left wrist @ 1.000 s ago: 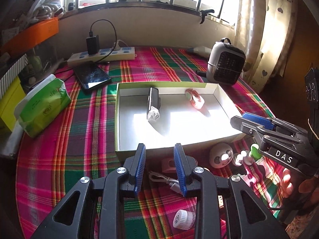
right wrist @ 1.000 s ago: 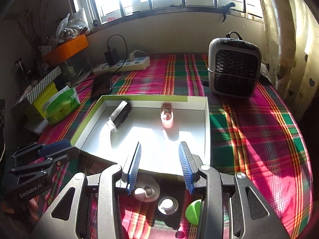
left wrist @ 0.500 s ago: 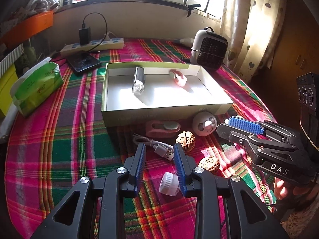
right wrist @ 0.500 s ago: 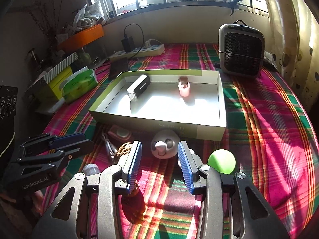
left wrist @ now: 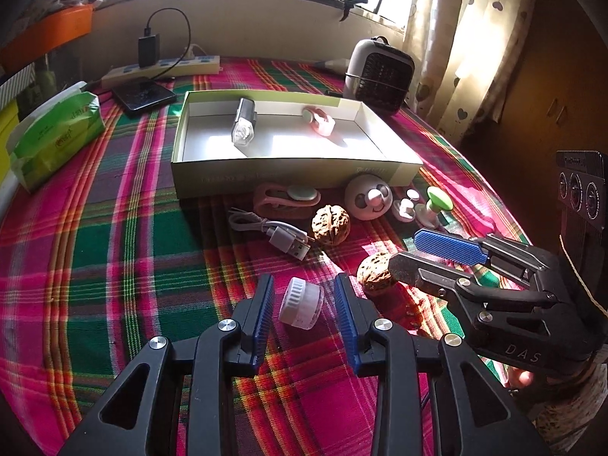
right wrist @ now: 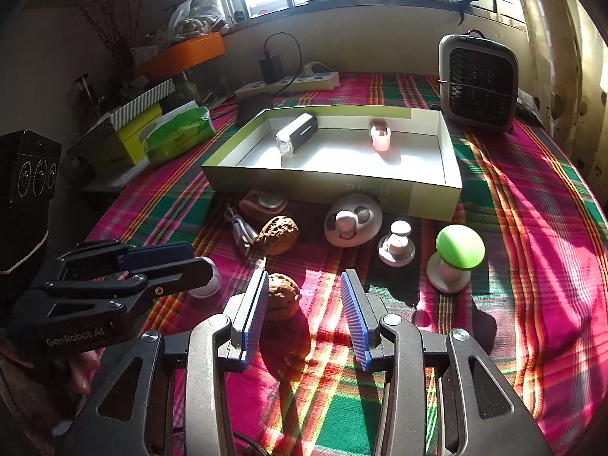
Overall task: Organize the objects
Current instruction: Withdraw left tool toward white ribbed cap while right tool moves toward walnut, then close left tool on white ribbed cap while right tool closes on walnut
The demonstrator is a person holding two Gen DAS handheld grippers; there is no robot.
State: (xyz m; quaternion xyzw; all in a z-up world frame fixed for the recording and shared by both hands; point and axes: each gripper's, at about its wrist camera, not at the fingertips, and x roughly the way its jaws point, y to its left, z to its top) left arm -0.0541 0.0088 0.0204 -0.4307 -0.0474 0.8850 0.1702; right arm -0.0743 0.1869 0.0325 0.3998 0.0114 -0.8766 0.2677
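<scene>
Left gripper (left wrist: 304,296) low over the plaid tablecloth (left wrist: 114,247), jaws just opened wider; a small white ribbed cap (left wrist: 301,303) lies between the blue pads, clear gaps either side, not gripped. Right gripper (right wrist: 302,296) also just opened wider; a walnut (right wrist: 283,294) sits between its pads, against or just beside the left pad, well clear of the right one, not clamped. Beyond the left gripper: a white USB cable (left wrist: 271,230), a second walnut (left wrist: 330,224), a pink clip-like piece with a pale green disc (left wrist: 287,197). Ahead of the right gripper: a round white toy face (right wrist: 353,220), a small white knob-shaped piece (right wrist: 396,245), and to its right a green-topped mushroom-shaped piece (right wrist: 454,256). Farther on, just past these, an open shallow box (right wrist: 326,186) holding a silver-and-black bike light (right wrist: 296,135) and a pink item (right wrist: 380,136). Past the box's far right corner, a small heater (right wrist: 478,81); far left, a green tissue pack (left wrist: 57,136), a phone (left wrist: 144,93), a power strip (left wrist: 163,68).
</scene>
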